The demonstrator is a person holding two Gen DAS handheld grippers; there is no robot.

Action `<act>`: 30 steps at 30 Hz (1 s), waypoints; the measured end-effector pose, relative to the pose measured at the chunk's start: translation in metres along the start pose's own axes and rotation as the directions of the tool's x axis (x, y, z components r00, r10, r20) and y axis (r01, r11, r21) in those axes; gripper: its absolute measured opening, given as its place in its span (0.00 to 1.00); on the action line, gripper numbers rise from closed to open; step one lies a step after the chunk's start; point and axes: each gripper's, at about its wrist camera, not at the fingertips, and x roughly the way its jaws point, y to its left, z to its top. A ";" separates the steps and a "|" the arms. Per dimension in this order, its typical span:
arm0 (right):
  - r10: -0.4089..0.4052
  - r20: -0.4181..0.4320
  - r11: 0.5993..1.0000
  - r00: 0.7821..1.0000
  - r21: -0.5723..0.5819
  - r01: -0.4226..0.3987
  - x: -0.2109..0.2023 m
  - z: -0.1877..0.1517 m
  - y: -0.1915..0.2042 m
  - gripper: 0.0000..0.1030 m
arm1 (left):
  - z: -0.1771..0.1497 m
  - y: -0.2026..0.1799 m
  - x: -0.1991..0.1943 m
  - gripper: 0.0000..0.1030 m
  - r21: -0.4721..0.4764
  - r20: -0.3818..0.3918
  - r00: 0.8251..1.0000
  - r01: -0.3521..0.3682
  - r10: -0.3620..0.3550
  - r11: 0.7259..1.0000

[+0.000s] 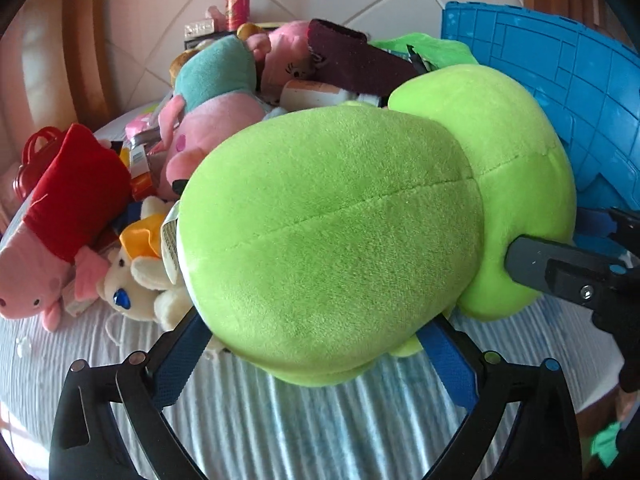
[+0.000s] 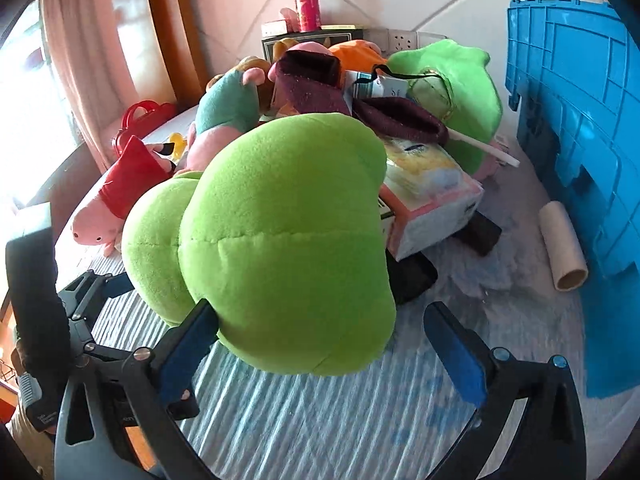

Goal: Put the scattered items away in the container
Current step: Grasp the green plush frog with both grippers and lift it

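A big lime-green plush toy [image 1: 332,232] fills the middle of both views [image 2: 288,240]. My left gripper [image 1: 312,356] has its blue-padded fingers on either side of the plush's underside, gripping it above the striped cloth. My right gripper [image 2: 320,344] is open; its left finger [image 2: 188,344] touches the plush and its right finger [image 2: 456,356] stands clear of it. The right gripper's finger also shows in the left wrist view [image 1: 560,264], pressed against the plush's far lobe. The blue plastic crate [image 2: 580,152] stands at the right [image 1: 560,88].
A heap of items lies behind: pink pig plushes [image 1: 52,240] [image 2: 116,196], a white plush [image 1: 132,280], maroon socks [image 2: 316,84], a boxed item [image 2: 432,200], a cardboard tube [image 2: 564,244], a red toy bag [image 1: 32,160], a chips can [image 2: 306,0]. Striped cloth [image 2: 320,420] covers the table.
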 end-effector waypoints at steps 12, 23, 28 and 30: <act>0.098 0.131 0.995 0.987 -0.023 -0.096 0.020 0.008 -0.008 0.78 | 0.016 -0.006 -0.010 0.84 0.006 0.162 0.987 -0.017 0.016 1.000; 0.135 0.146 0.990 0.980 0.010 -0.137 -0.026 0.041 -0.005 0.76 | 0.060 -0.010 -0.067 0.84 0.026 0.191 0.982 -0.018 0.013 1.000; 0.115 0.027 0.993 0.993 0.036 -0.116 -0.018 0.040 -0.011 0.82 | 0.054 -0.010 -0.049 0.95 0.034 0.064 0.998 0.016 -0.019 0.999; 0.098 -0.004 0.994 0.995 0.054 -0.097 -0.017 0.033 -0.015 0.84 | 0.044 -0.014 -0.034 0.95 0.032 -0.021 0.999 0.037 -0.036 0.999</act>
